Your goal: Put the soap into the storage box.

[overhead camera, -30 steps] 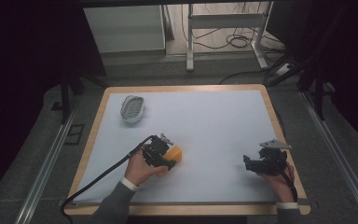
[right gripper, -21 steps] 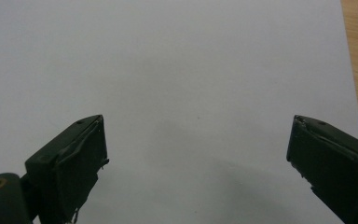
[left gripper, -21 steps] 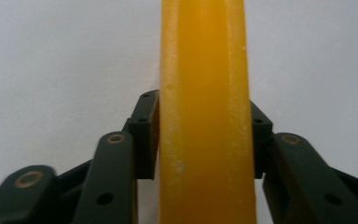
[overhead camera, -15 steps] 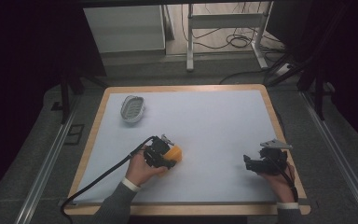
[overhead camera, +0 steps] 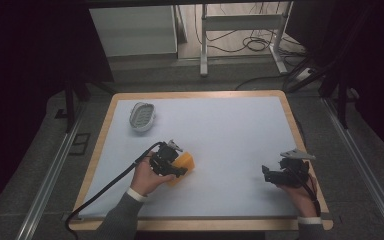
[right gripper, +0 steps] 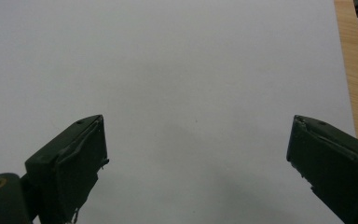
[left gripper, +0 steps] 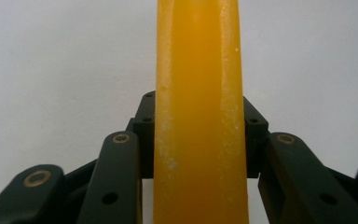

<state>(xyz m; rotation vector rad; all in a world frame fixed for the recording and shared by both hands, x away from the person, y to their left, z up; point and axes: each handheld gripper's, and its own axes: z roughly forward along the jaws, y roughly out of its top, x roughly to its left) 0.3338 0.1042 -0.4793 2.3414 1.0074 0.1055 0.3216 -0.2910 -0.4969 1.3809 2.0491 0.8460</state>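
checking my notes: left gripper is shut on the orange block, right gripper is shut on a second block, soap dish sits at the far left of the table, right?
One thing is wrong: the right gripper holds nothing. The right gripper view shows its jaws wide apart over the bare table. The left gripper is shut on the orange block, and the soap dish sits far left.
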